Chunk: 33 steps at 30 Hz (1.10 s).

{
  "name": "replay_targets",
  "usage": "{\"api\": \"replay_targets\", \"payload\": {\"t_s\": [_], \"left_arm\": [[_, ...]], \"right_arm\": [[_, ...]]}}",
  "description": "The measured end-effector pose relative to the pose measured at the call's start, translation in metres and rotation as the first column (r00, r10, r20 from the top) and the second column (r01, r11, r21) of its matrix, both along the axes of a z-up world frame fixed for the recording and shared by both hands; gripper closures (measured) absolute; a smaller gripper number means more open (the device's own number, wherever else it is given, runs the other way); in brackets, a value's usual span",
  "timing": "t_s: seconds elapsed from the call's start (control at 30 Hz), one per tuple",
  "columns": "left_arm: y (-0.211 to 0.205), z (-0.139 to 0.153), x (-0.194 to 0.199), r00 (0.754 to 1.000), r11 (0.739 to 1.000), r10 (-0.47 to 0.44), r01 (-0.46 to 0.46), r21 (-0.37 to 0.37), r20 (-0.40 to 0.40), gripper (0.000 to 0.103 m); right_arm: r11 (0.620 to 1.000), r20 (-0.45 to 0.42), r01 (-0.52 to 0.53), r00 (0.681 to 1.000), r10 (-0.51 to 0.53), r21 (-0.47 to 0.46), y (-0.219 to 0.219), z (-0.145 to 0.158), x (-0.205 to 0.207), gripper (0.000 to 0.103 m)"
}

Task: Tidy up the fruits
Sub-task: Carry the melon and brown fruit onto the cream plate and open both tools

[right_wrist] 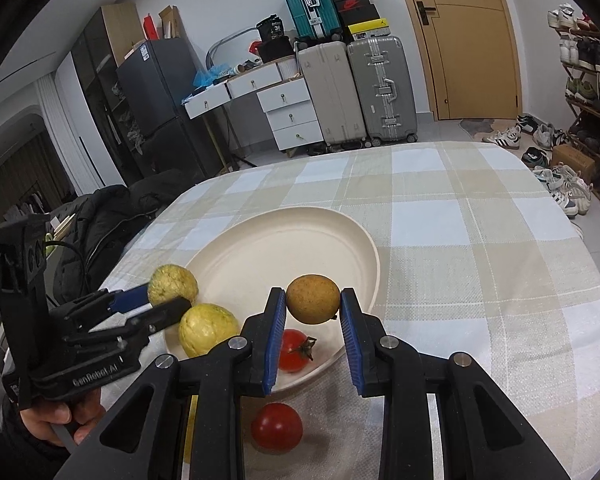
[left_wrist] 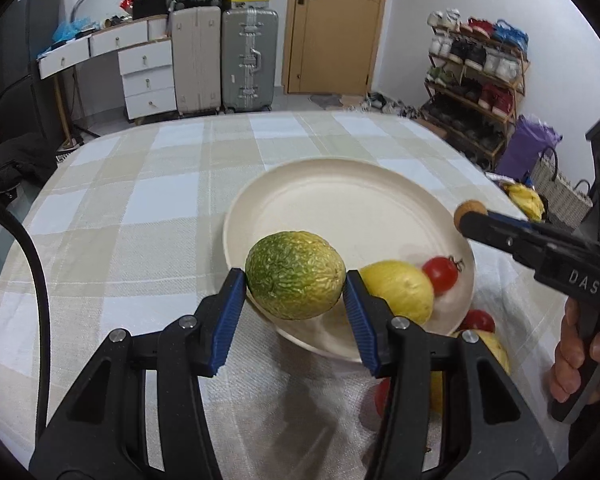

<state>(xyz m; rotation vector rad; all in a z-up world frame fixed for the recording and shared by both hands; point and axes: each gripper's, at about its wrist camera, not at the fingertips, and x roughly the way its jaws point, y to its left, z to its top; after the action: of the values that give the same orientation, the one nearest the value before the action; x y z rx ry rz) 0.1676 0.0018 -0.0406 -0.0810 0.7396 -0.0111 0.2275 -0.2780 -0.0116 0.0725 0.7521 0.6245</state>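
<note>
Your left gripper (left_wrist: 295, 280) reaches level over the near rim of the cream plate (left_wrist: 352, 200), blue pads pressed on either side of a wrinkled green-yellow passion fruit (left_wrist: 295, 275) held above that rim. Your right gripper (right_wrist: 313, 304) comes in over the plate's right edge, its fingers clamped on a small round brown fruit (right_wrist: 313, 299) carried clear of the plate. In the plate's near part lie a yellow passion fruit (left_wrist: 400, 290) and a cherry tomato (left_wrist: 441, 274). Just outside the near rim, on the checked tablecloth (left_wrist: 140, 208), sits another tomato (right_wrist: 277, 426). Bananas (left_wrist: 526, 199) lie to the right of the plate, well apart. Right gripper body reads "DAS"; left reads "GenRobot.AI". Your right hand (left_wrist: 580, 344) wraps the handle.
</note>
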Motion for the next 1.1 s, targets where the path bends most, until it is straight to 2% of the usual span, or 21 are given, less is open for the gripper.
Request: {"api": "replay_targets", "payload": {"t_s": [0.23,0.53,0.9,0.97,1.0,1.03,1.1], "left_arm": [[-0.007,-0.002,0.002,0.999,0.999,-0.038,0.038,0.012,-0.008,0.055],[-0.014,-0.004,0.003,0.998,0.998,-0.055,0.056,0.040,-0.025,0.055],[-0.014,-0.004,0.003,0.998,0.998,-0.053,0.054,0.036,-0.019,0.055],[-0.011,-0.003,0.001,0.999,0.999,-0.039,0.039,0.027,-0.007,0.055],[-0.009,-0.002,-0.001,1.000,0.999,-0.030,0.030,0.016,-0.001,0.055],[-0.005,-0.001,-0.002,1.000,1.000,-0.020,0.020,-0.005,0.001,0.054],[0.000,0.003,-0.006,1.000,0.999,-0.016,0.016,-0.050,0.001,0.048]], "right_arm": [[1.000,-0.005,0.000,1.000,0.000,-0.016,0.002,-0.004,0.002,0.075],[0.999,-0.028,0.001,1.000,-0.002,-0.034,0.004,-0.010,0.007,0.075],[0.999,-0.027,-0.007,1.000,0.006,-0.044,0.004,-0.010,0.004,0.074],[0.999,-0.021,-0.005,1.000,0.004,-0.052,0.003,-0.009,0.002,0.070],[0.998,-0.019,0.003,1.000,-0.004,-0.065,0.004,-0.008,0.001,0.059],[0.997,-0.012,0.011,1.000,-0.012,-0.073,0.003,-0.007,-0.001,0.055],[0.998,-0.007,0.007,1.000,-0.008,-0.068,0.000,-0.004,-0.003,0.055]]}}
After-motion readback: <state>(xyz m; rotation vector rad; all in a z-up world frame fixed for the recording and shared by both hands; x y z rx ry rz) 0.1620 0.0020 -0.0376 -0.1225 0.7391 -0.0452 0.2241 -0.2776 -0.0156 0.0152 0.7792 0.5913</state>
